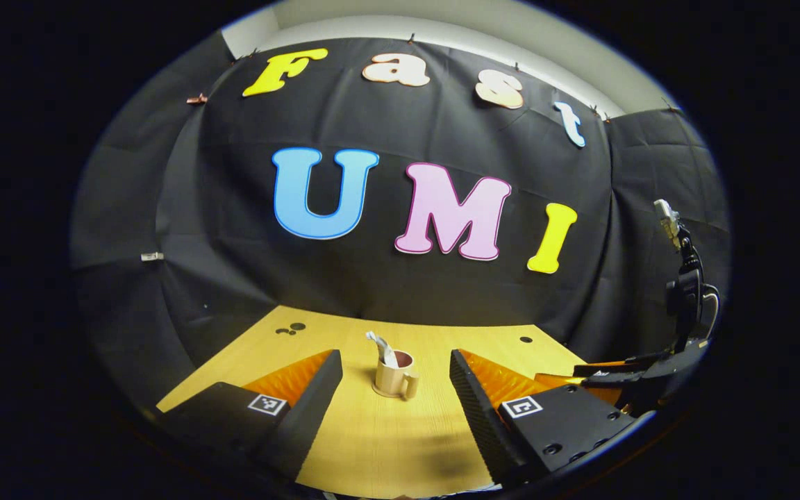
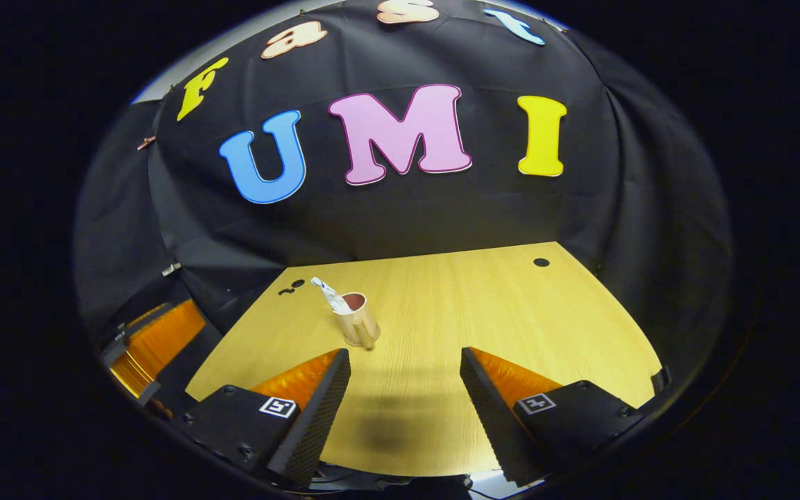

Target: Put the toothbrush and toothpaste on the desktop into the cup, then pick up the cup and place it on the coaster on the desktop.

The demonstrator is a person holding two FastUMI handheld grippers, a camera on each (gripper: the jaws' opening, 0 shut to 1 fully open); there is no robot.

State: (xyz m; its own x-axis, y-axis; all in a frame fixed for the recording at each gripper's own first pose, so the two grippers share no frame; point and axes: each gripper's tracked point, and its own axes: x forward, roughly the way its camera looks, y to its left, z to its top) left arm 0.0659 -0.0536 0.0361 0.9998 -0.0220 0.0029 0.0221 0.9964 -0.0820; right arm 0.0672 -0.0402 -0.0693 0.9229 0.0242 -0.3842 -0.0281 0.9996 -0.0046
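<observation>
Left gripper view: left gripper [image 1: 396, 389] low over the wooden table [image 1: 400, 444], jaws wide apart, nothing between them. Straight ahead of the jaws, a beige cup [image 1: 394, 378] standing upright on the table, handle turned toward the camera, dark red inside. A white tube, seemingly the toothpaste [image 1: 380, 347], sticking out of the cup and leaning left. Too small to tell a toothbrush apart. Cup well apart from both jaws. Far right of the cup, at the table's edge, the other gripper [image 1: 639, 375].

Right gripper view: right gripper [image 2: 405, 396] above the table [image 2: 511, 312], jaws wide apart and holding nothing. Same cup [image 2: 357, 321] ahead and a bit left of the jaws, upright, white toothpaste [image 2: 327, 293] poking out and leaning left. Far left of the cup, past the table's edge, the left gripper [image 2: 153, 344]. Cannot tell if any coaster lies under the cup.
</observation>
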